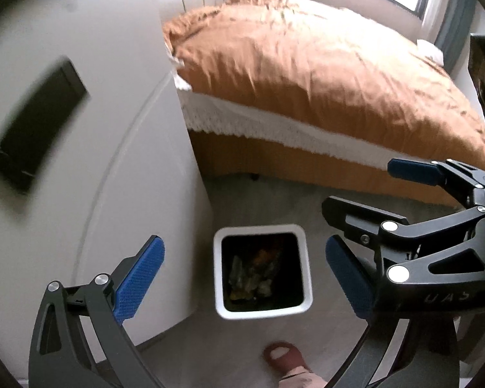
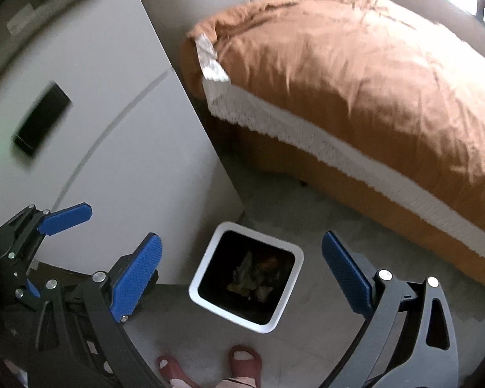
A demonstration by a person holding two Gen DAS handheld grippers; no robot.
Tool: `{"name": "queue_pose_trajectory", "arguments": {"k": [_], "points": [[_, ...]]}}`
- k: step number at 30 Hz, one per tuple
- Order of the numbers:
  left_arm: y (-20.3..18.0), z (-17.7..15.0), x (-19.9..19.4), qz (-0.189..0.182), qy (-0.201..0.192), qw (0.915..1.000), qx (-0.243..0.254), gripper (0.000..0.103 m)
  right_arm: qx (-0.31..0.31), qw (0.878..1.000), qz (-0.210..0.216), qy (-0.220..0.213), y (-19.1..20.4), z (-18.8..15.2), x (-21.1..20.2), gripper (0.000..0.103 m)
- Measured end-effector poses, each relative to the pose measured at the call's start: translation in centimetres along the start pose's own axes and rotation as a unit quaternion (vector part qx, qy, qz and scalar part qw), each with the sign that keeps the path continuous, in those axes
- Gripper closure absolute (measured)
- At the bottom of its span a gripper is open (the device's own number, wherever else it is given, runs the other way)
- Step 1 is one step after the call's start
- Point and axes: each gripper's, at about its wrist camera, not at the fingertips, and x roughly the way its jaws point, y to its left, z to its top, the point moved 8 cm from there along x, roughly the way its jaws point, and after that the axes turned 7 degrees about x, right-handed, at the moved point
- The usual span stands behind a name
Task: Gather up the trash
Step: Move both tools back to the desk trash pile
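Observation:
A white square trash bin (image 1: pixel 302 258) with a black liner stands on the floor below both grippers; it also shows in the right wrist view (image 2: pixel 199 279). Crumpled trash (image 1: pixel 250 278) lies at its bottom, seen too in the right wrist view (image 2: pixel 253 278). My left gripper (image 1: pixel 245 278) is open and empty, hanging above the bin. My right gripper (image 2: pixel 245 274) is open and empty, also above the bin. The right gripper (image 1: pixel 365 200) shows at the right of the left wrist view, and the left gripper (image 2: pixel 59 249) at the left of the right wrist view.
A white table (image 1: pixel 113 129) with a black phone (image 1: pixel 38 123) stands left of the bin. A bed with an orange duvet (image 1: pixel 323 64) fills the back right. The person's feet in red slippers (image 2: pixel 242 362) stand on the grey floor just before the bin.

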Motion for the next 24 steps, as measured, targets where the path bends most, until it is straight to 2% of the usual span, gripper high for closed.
{"name": "queue_pose_trajectory", "arguments": {"k": [5, 10, 19, 24], "points": [[0.6, 1.2, -5.3, 0.007, -0.024, 0.9995, -0.019, 0.005, -0.02, 0.999, 0.002, -0.038, 2.3, 1.9, -5.9, 0.005], [1.8, 2.3, -11.8, 0.023, -0.057, 0.9973, -0.038, 0.005, -0.028, 0.996, 0.022, -0.082, 5.0, 3.7, -11.8, 0.005], [5.8, 2.0, -21.7, 0.078, -0.101, 0.9893, -0.071, 0.005, -0.05, 0.989, 0.058, -0.124, 9.9, 5.3, -18.2, 0.005], [8.7, 0.8, -26.5, 0.112, -0.122, 0.981, -0.1, 0.005, -0.08, 0.984, 0.085, -0.137, 14.0, 5.6, -20.6, 0.004]]}}
